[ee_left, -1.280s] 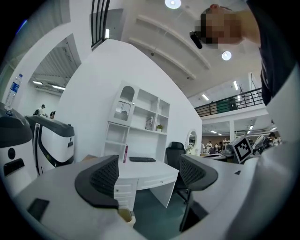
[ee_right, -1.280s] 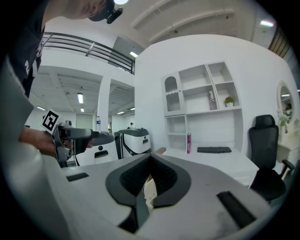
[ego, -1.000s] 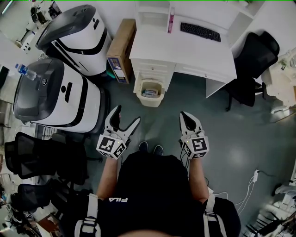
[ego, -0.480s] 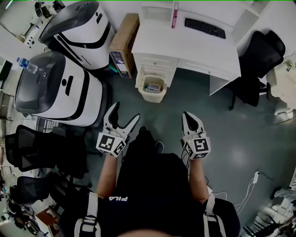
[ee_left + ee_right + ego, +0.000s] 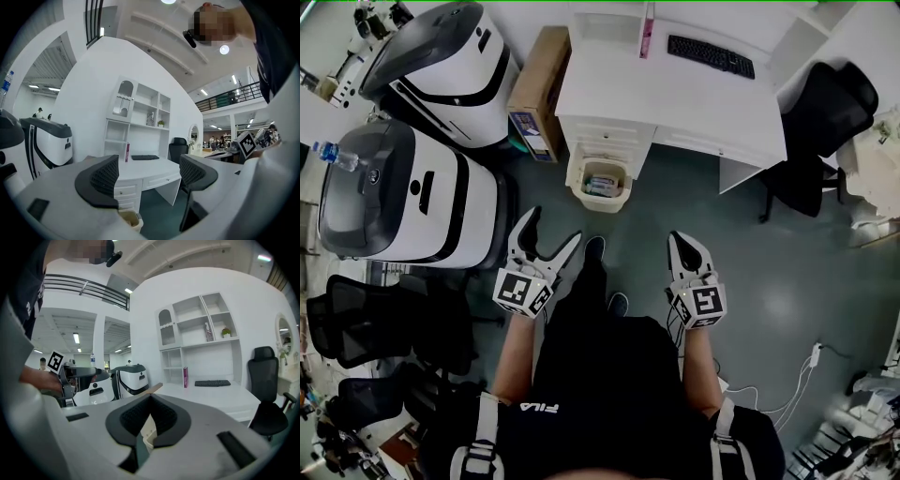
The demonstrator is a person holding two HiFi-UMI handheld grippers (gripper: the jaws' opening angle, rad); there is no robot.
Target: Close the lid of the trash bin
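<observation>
The cream trash bin (image 5: 598,183) stands open on the floor against the white desk's drawers, with some rubbish visible inside; I cannot make out its lid. It also shows low in the left gripper view as the trash bin (image 5: 130,219). My left gripper (image 5: 551,228) is held open, a short way in front of the bin and slightly to its left. My right gripper (image 5: 684,242) is shut with nothing in it, off to the bin's right. In the right gripper view a sliver of the bin (image 5: 147,434) shows between the closed jaws.
A white desk (image 5: 675,98) with a keyboard (image 5: 711,56) stands behind the bin. A cardboard box (image 5: 534,94) and two big white-and-black machines (image 5: 441,66) (image 5: 403,192) stand to the left. Black chairs (image 5: 820,112) (image 5: 356,319) are at both sides. My foot (image 5: 592,248) is ahead.
I have stepped forward, one foot now stretched toward the bin. Both grippers have kept their poses, the left open and the right shut.
</observation>
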